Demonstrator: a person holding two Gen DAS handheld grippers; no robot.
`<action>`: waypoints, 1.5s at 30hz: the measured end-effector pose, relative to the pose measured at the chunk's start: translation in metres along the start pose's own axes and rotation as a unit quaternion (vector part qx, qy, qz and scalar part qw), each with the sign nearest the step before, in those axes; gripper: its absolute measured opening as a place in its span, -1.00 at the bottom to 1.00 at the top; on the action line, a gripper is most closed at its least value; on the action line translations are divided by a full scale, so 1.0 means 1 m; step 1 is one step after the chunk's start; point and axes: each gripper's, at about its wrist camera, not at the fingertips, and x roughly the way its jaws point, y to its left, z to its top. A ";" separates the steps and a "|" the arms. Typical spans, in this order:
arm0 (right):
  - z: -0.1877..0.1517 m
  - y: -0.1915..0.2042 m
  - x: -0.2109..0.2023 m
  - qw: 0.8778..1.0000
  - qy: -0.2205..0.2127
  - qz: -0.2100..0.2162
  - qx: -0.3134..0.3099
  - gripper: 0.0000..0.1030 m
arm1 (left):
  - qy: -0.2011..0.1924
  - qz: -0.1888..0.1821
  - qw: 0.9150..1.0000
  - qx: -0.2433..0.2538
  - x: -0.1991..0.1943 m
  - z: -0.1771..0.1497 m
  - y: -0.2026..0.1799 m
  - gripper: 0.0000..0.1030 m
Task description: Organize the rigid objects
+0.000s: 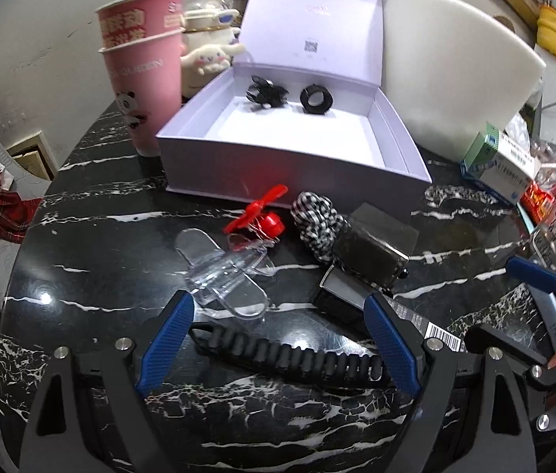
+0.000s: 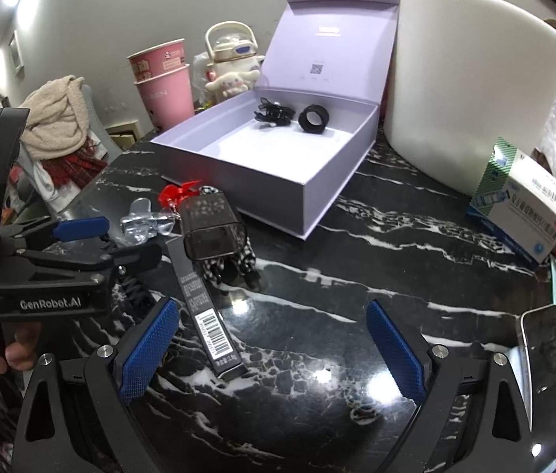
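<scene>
On the black marbled bench (image 1: 92, 236), stacked pink paper cups (image 1: 144, 75) are standing at the left, just beside the open lilac box (image 1: 297, 165). Inside the box, against its far wall, a black hair claw (image 1: 266, 94) and a black ring (image 1: 316, 98) are lying side by side. In front of the box, from left to right, a clear plastic clip (image 1: 224, 276), a red propeller toy (image 1: 262, 216), a checked scrunchie (image 1: 317, 220) and a smoky translucent case (image 1: 370, 254) are sitting close together. Nearer, a black ribbed comb clip (image 1: 289, 351) is lying between the spread fingers of the left hand-held gripper (image 1: 278, 323), which is hovering with nothing pinched. The right hand-held gripper (image 2: 274, 339) is also gaping wide over bare bench, a slim black barcoded box (image 2: 209, 315) just beside its left finger.
</scene>
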 end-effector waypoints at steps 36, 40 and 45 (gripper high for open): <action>-0.010 -0.001 0.024 0.999 0.019 0.031 -0.002 0.62 | -0.009 0.004 1.000 0.026 -0.050 -0.034 0.008 0.72; -0.011 0.002 0.031 0.998 0.026 0.050 -0.006 0.34 | 0.015 0.006 1.000 0.016 -0.044 -0.041 0.016 0.73; -0.013 0.014 0.035 0.998 0.034 0.054 -0.029 0.05 | 0.044 -0.029 0.999 -0.015 -0.029 -0.043 0.022 0.72</action>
